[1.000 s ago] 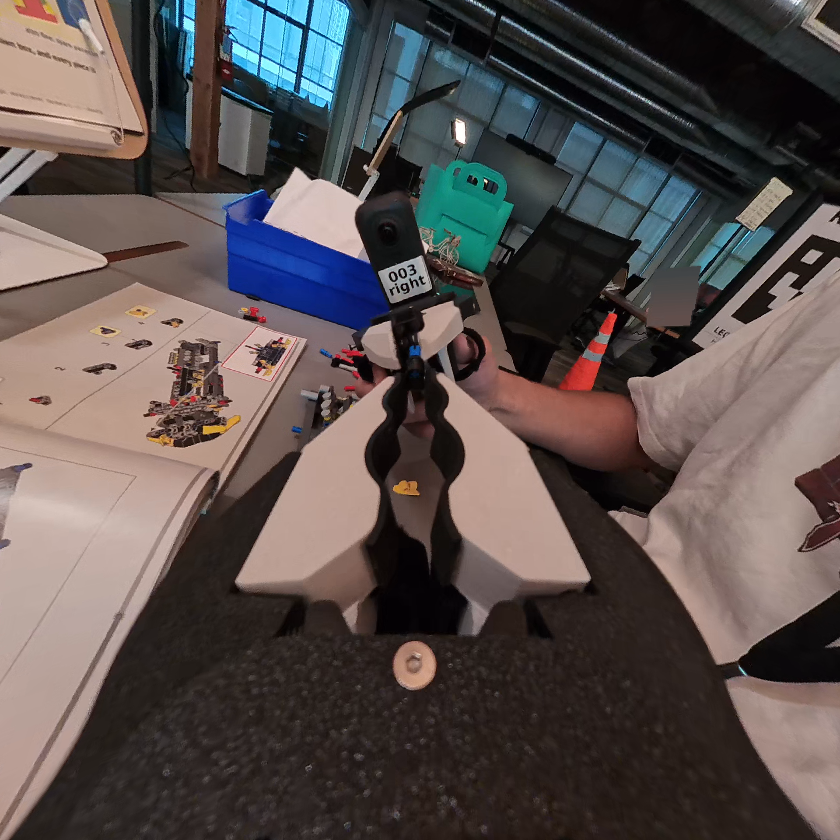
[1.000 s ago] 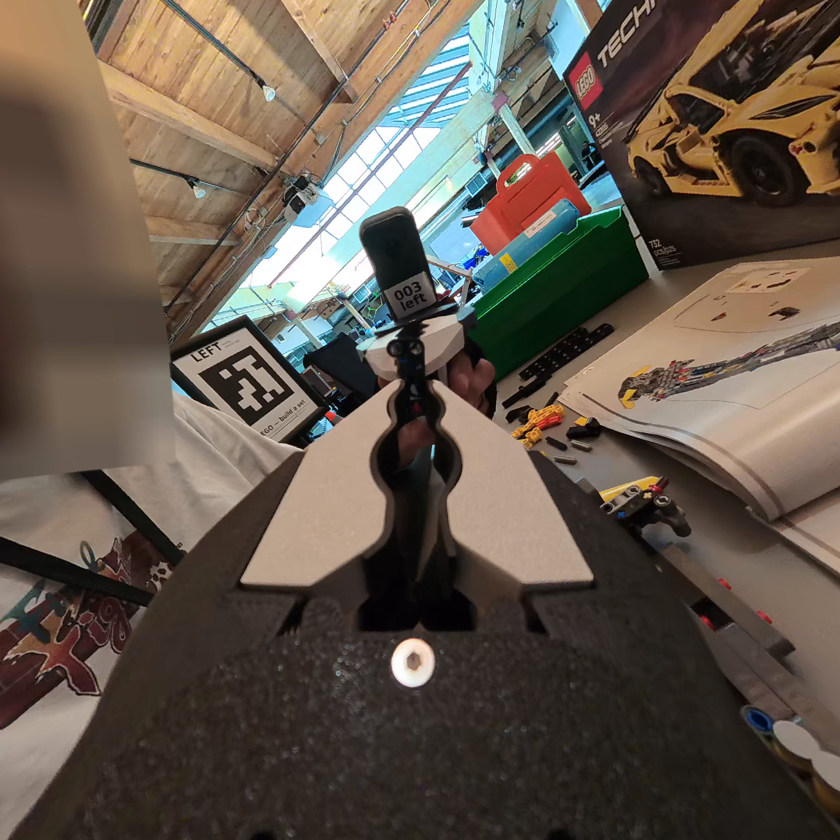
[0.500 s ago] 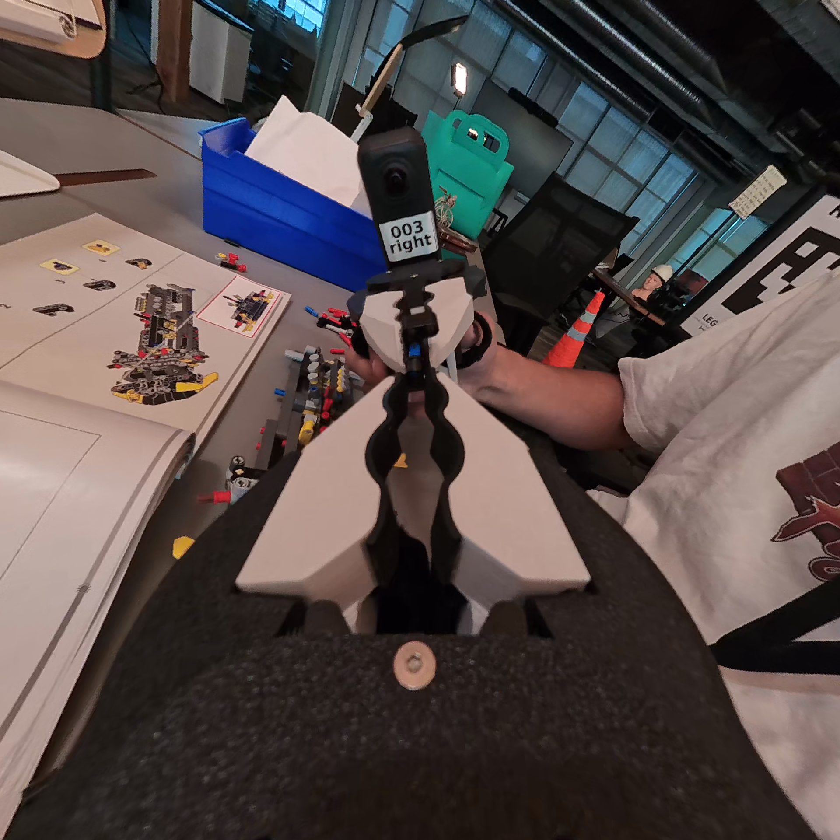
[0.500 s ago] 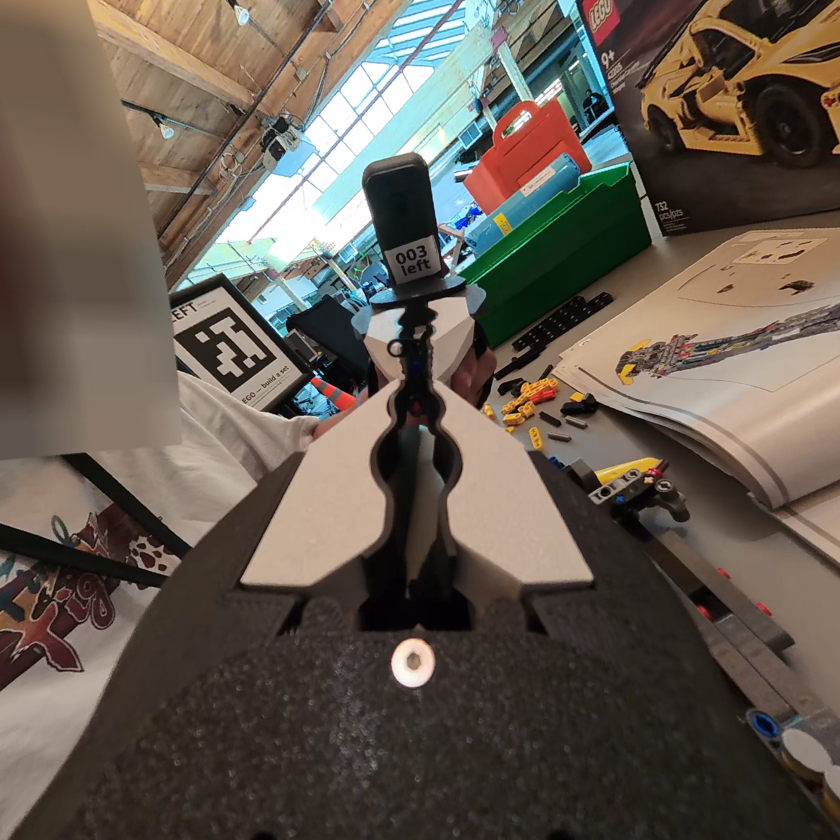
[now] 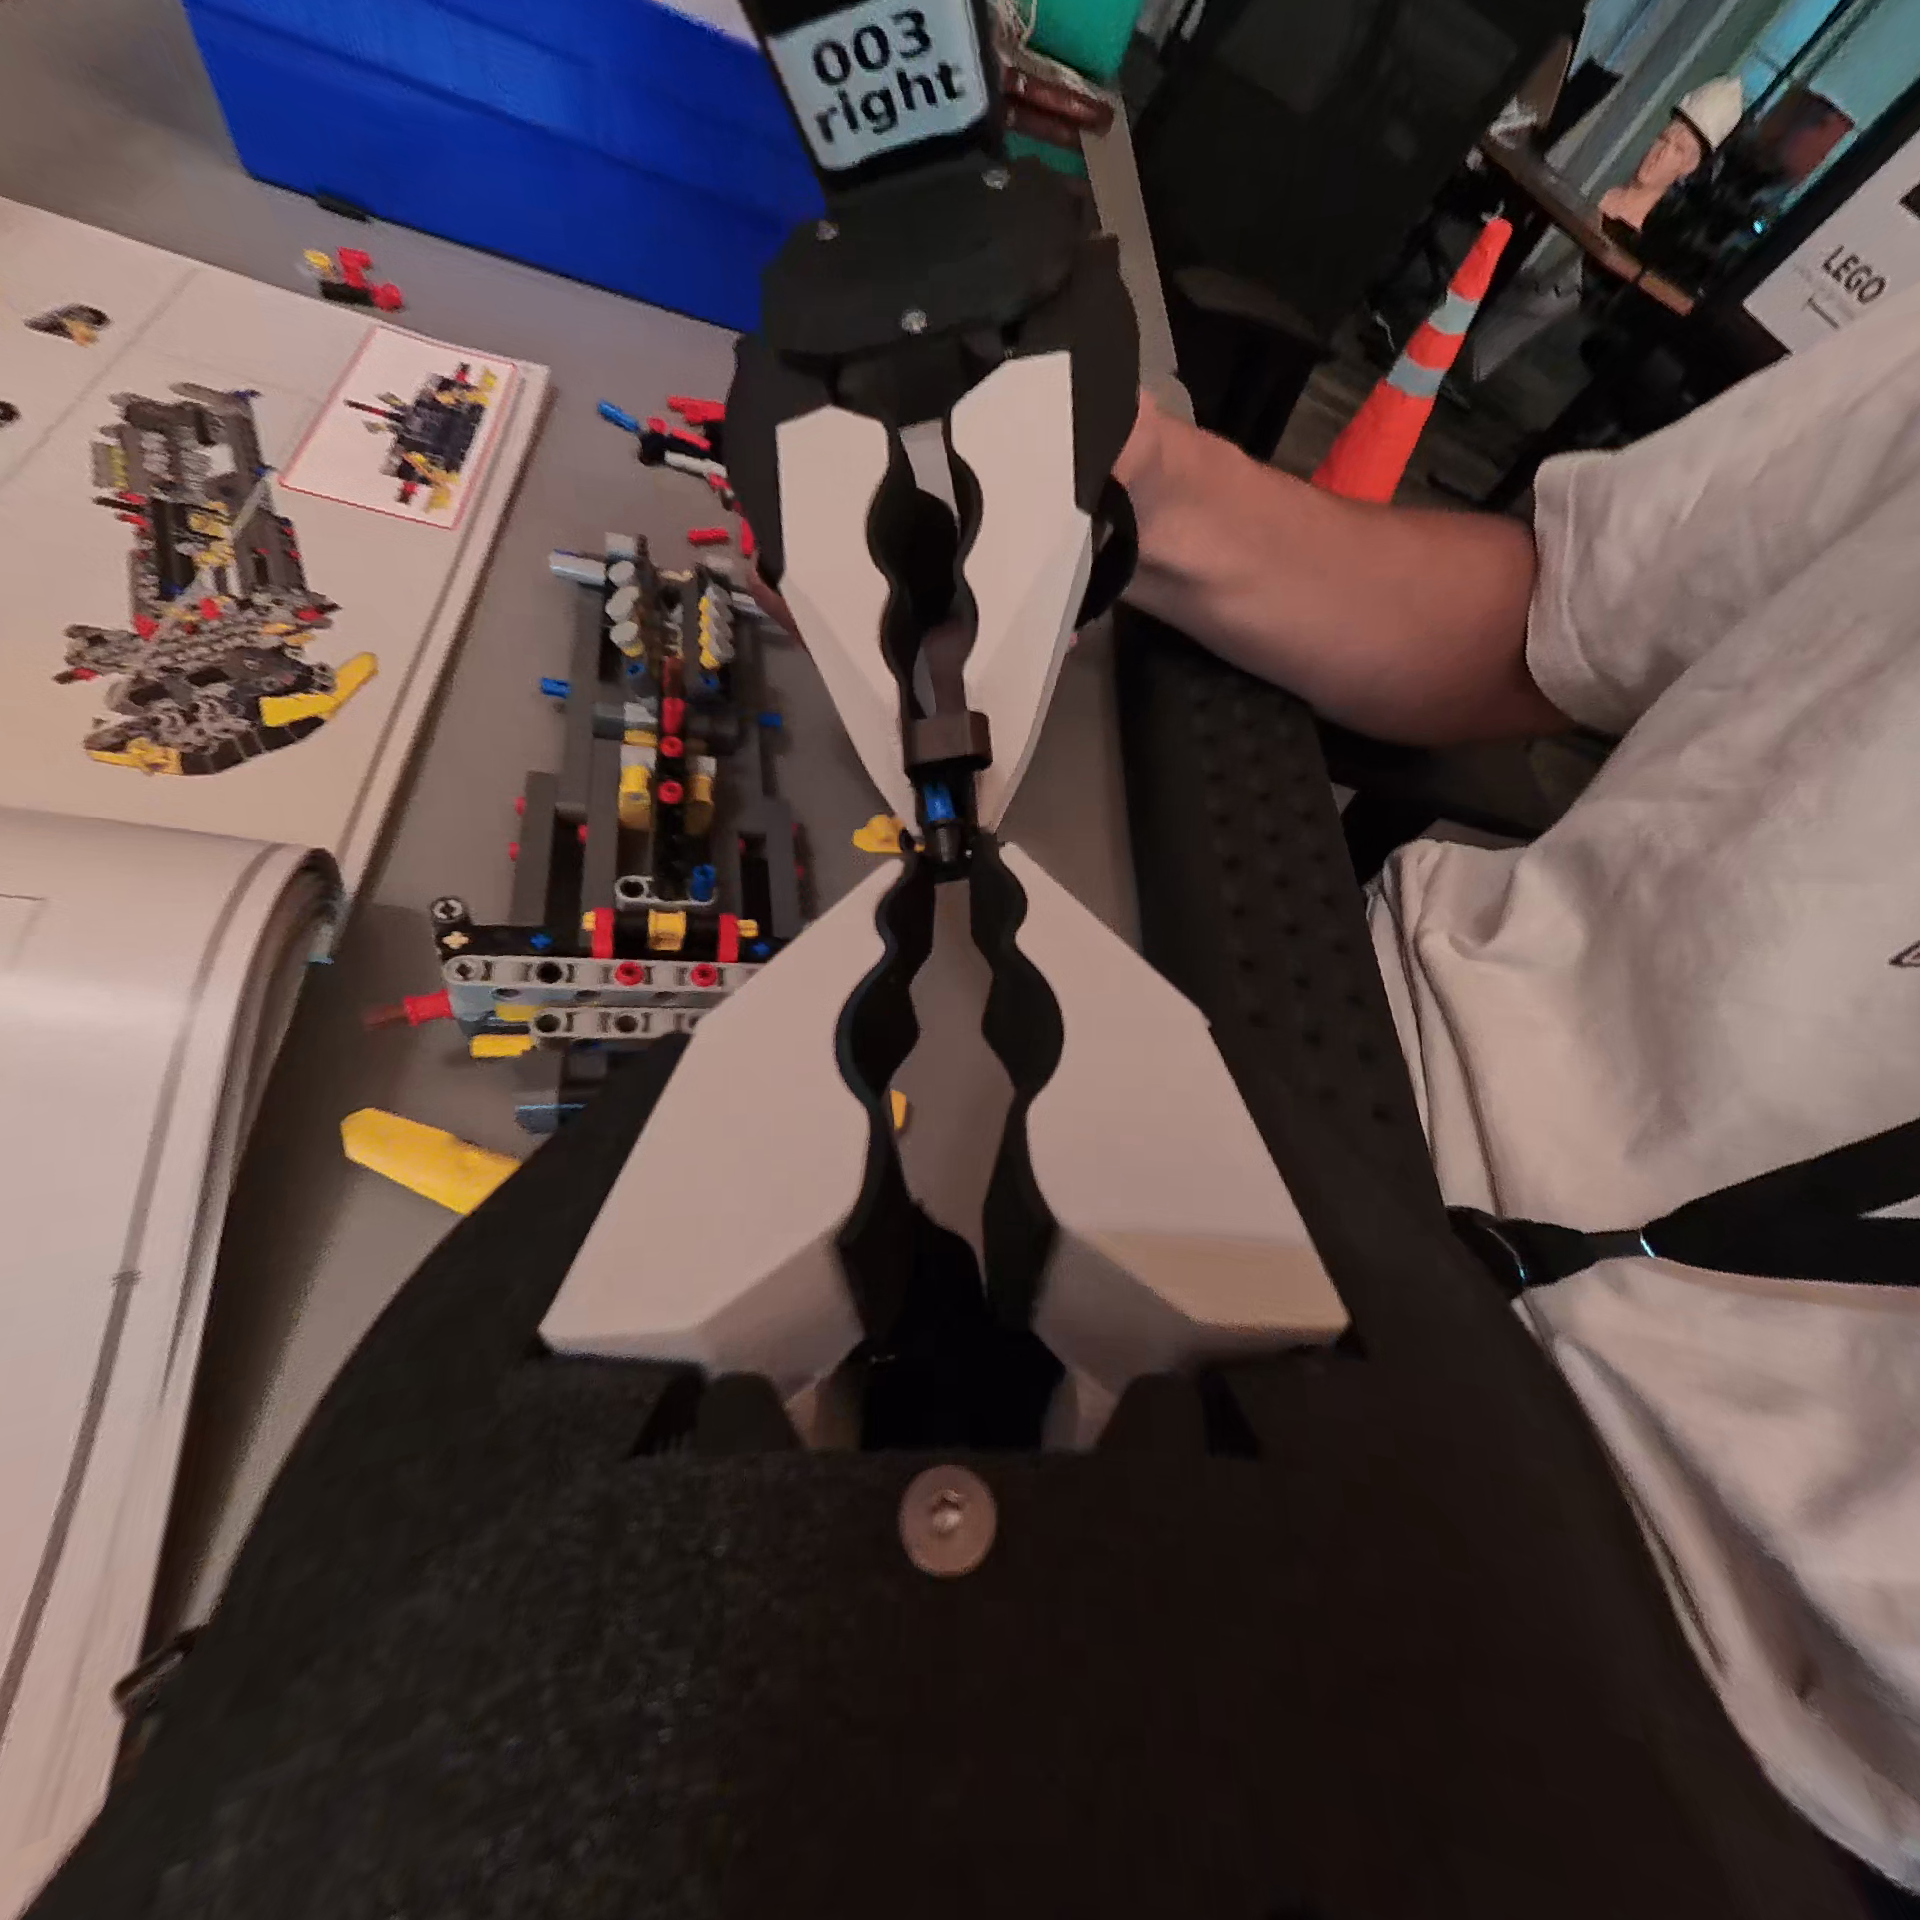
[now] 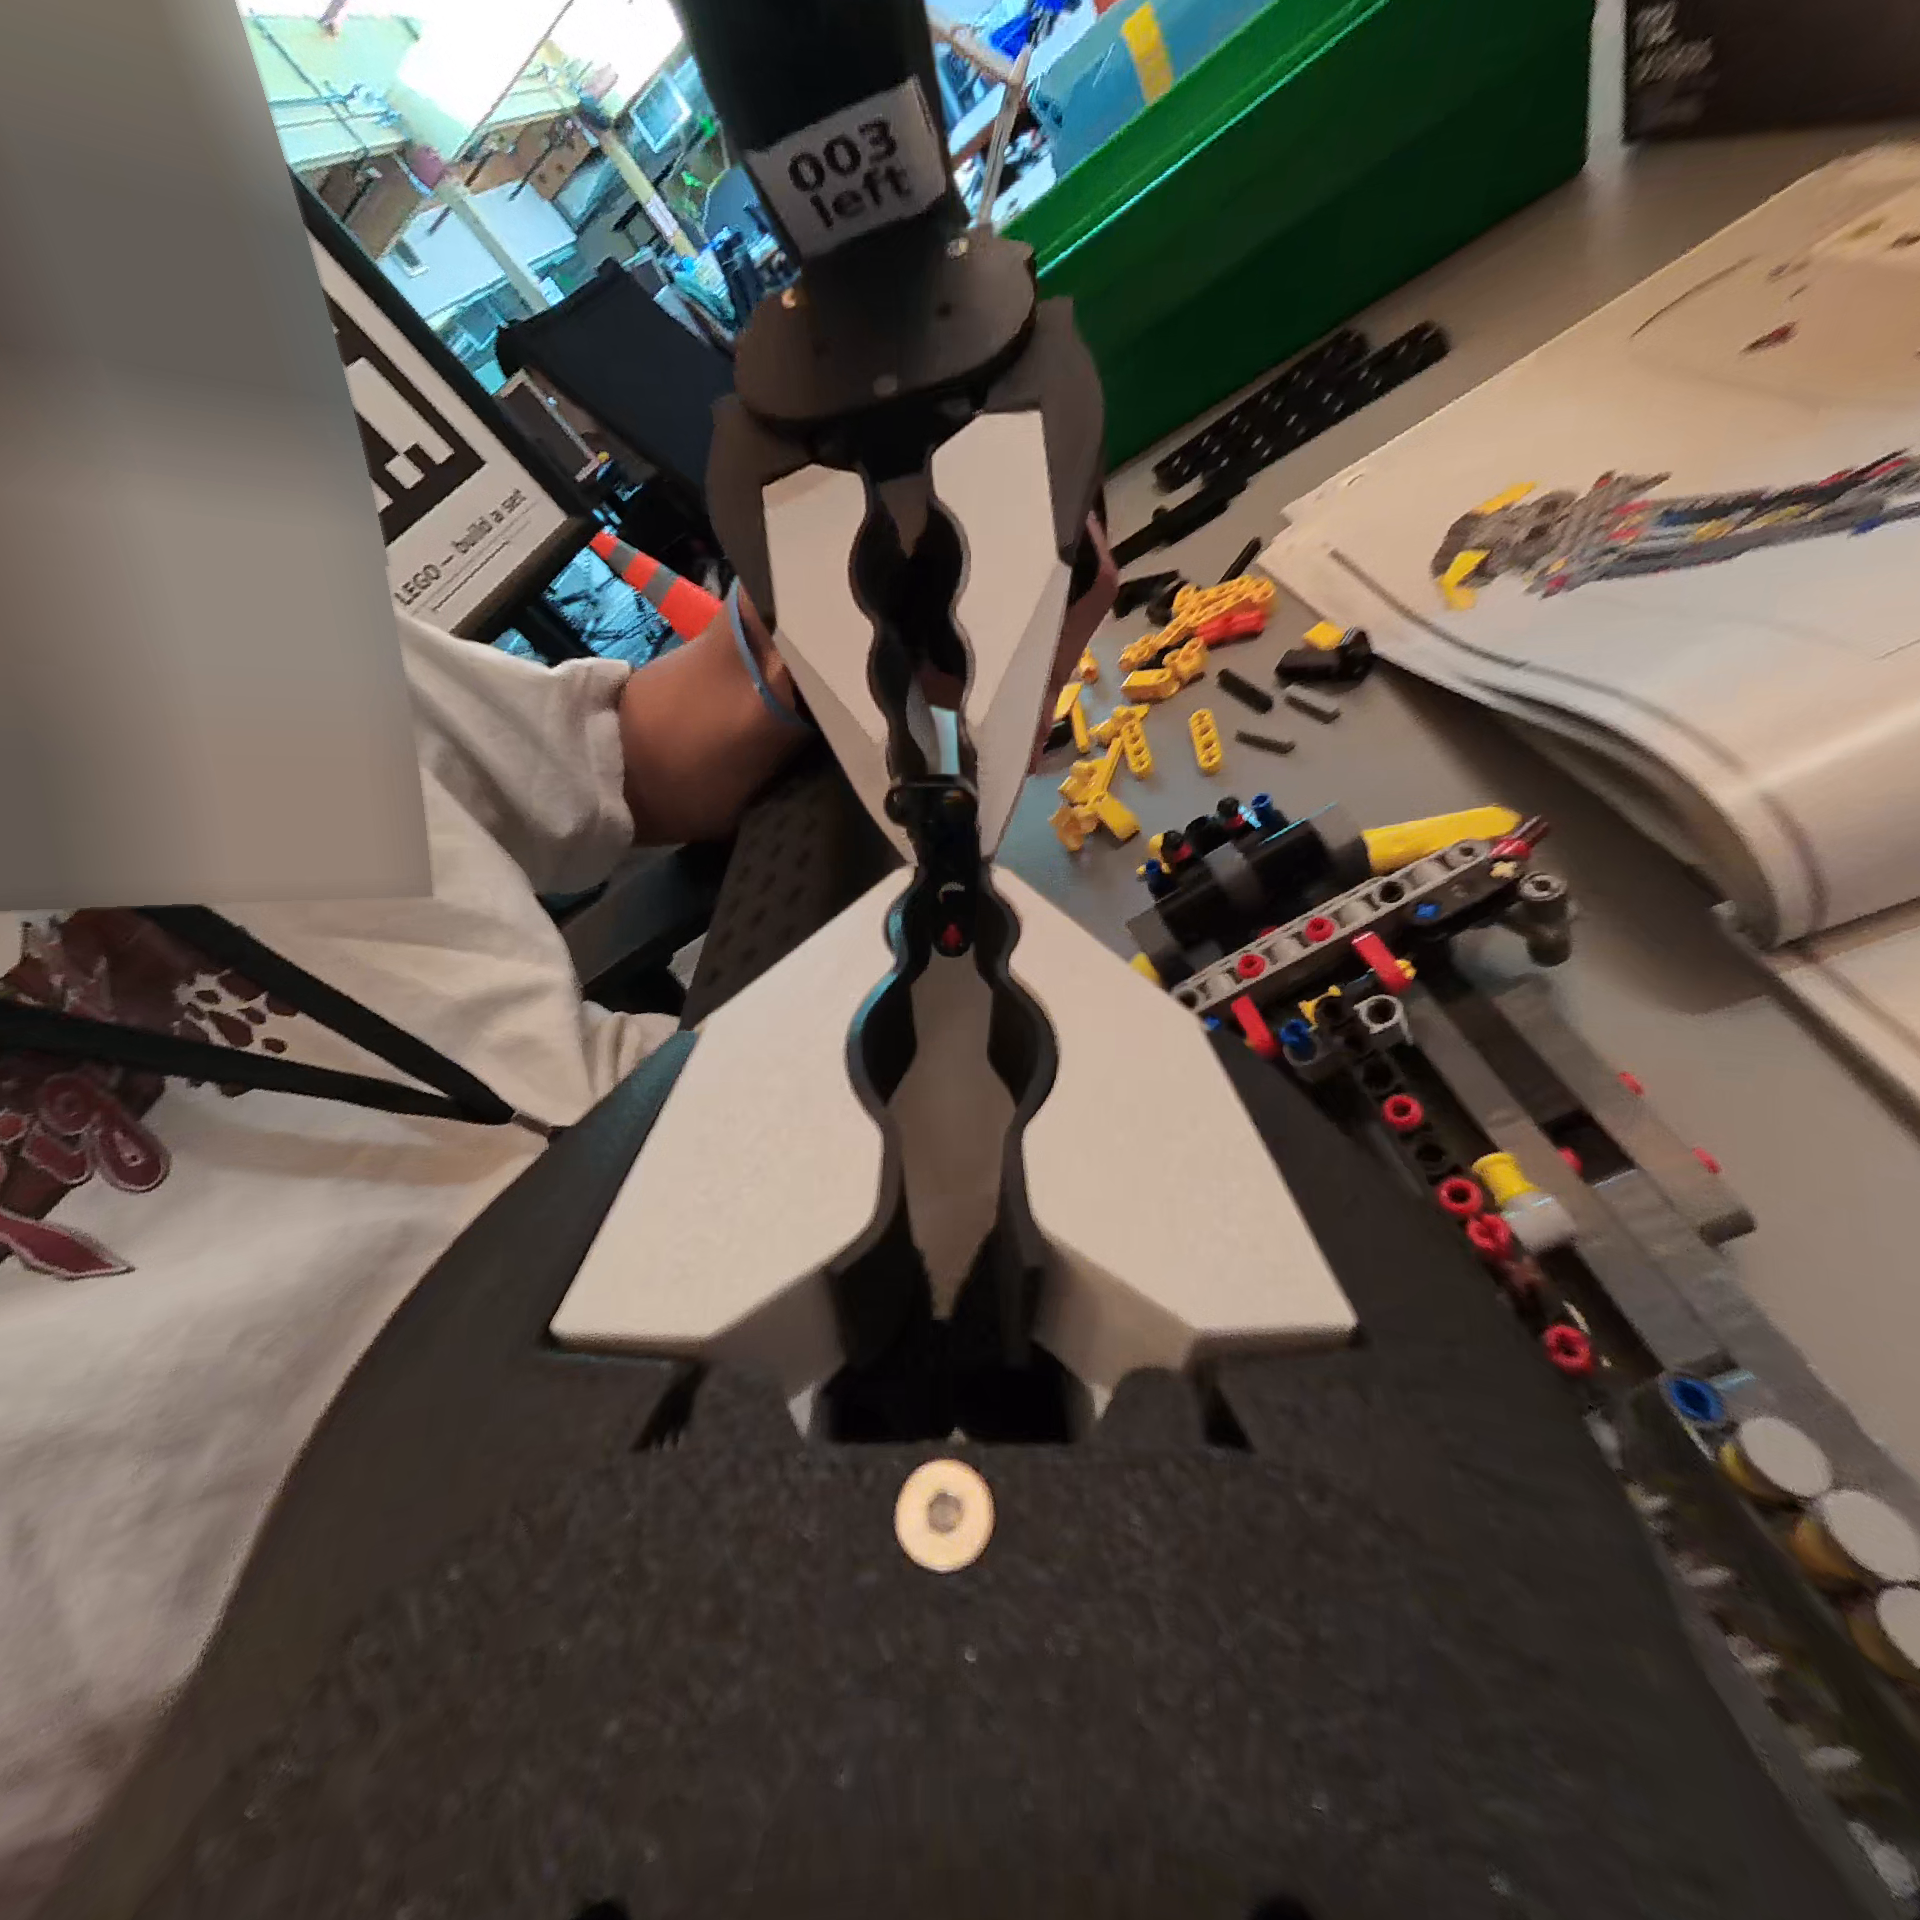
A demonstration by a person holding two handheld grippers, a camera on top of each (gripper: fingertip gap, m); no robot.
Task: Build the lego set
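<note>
- The step in hand looks like the joining of two small parts in the air, above the worktop (image 5: pixel 644 260).
- The left gripper (image 5: pixel 940 862) and the right gripper (image 6: pixel 945 883) meet tip to tip; the jaws of each are clamped on one end of a small pin assembly (image 5: pixel 940 779).
- Its long axis runs from one gripper to the other.
- The half-built chassis (image 5: pixel 665 790) lies beside on the worktop, near the instruction book (image 5: pixel 239 582).
- Next, I think, a straight push along this axis is needed.

workshop: storage bins (image 6: pixel 1299 197), traffic cone (image 5: pixel 1403 384)
</note>
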